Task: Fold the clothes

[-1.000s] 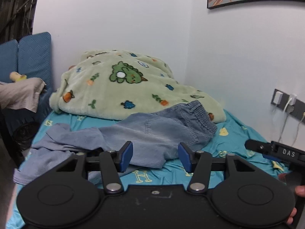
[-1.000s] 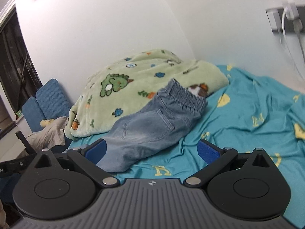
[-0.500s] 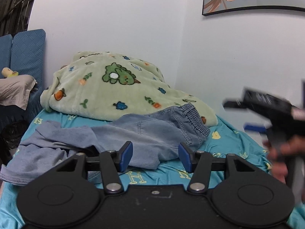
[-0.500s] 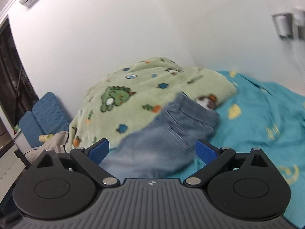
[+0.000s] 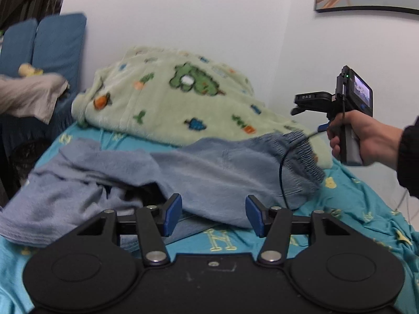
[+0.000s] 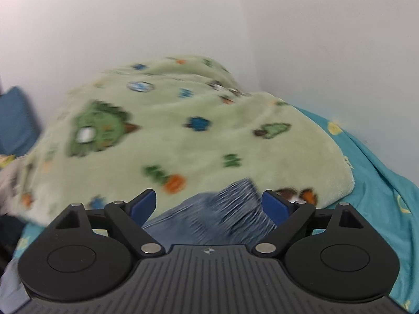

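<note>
Bed [image 5: 366,209]: under everything, running back to the wall.
Blanket [image 5: 170,99]: piled at the far end of the bed.
Jeans [image 5: 222,167]: in front of the blanket, waistband end lying on its edge.
Shirt [image 5: 73,183]: left of the jeans, touching them.
Right gripper [image 6: 209,205]: just above the waistband.
Left gripper [image 5: 213,214]: near the jeans' front edge.

The right gripper [image 5: 311,96] bears small pale lettering, "DAS"; the teal bedsheet [image 5: 366,204] carries a yellow "H".
</note>
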